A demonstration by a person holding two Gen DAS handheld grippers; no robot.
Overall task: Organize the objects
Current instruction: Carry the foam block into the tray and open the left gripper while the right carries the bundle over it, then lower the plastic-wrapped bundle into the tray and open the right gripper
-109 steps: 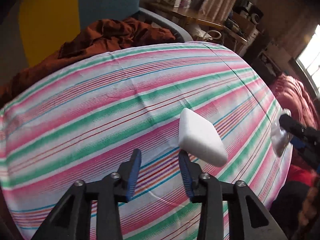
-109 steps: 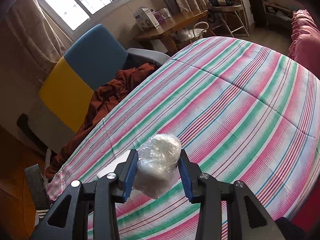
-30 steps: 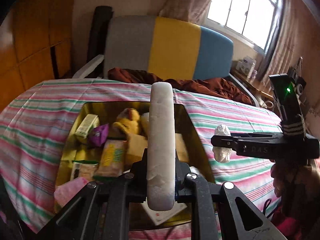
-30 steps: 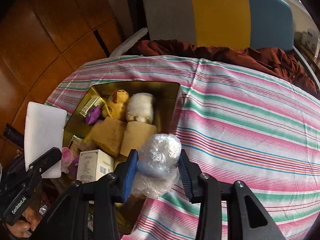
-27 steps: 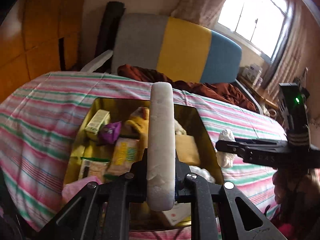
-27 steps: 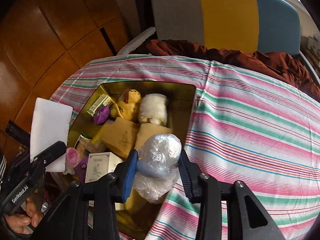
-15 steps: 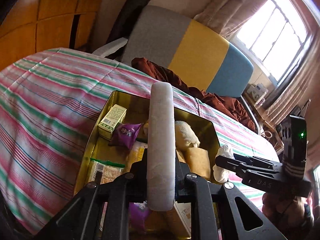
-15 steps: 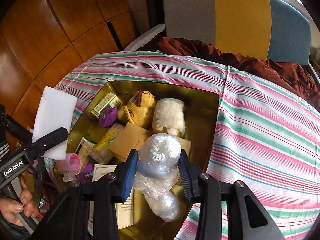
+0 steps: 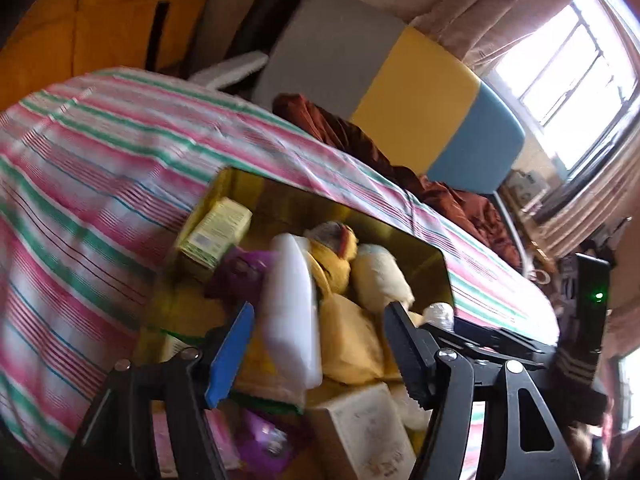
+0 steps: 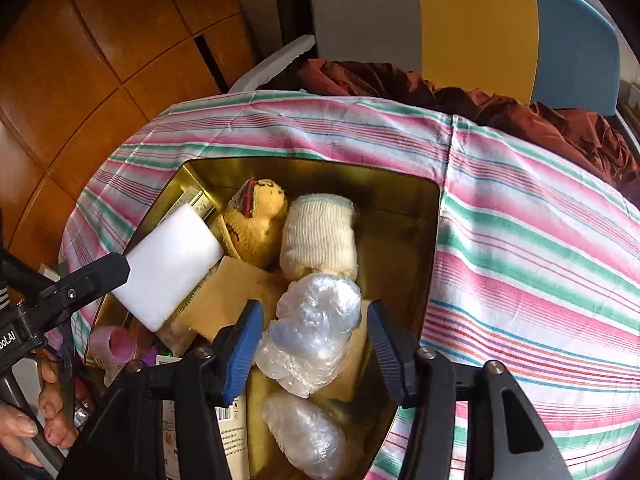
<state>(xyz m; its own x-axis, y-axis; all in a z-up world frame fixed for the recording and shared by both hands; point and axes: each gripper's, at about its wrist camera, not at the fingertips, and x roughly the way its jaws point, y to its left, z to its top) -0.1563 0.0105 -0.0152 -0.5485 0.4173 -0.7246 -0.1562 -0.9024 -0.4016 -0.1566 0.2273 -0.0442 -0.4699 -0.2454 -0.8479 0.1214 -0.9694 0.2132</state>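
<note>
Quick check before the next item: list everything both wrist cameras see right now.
Tin: one, gold, on the striped cover.
White block: one, dropping into the tin's left side.
Plastic-wrapped bundle: two, clear; one between the right gripper's pads, one below it.
Knitted roll: one, cream, in tin.
Yellow toy: one, in tin.
Green box: one, tin's far left.
Striped cover: one, pink, green, white.
Chair: one, grey, yellow, blue.
Brown cloth: one, on chair.
Left gripper: open, jaws just opening.
Right gripper: open, jaws just opening.
</note>
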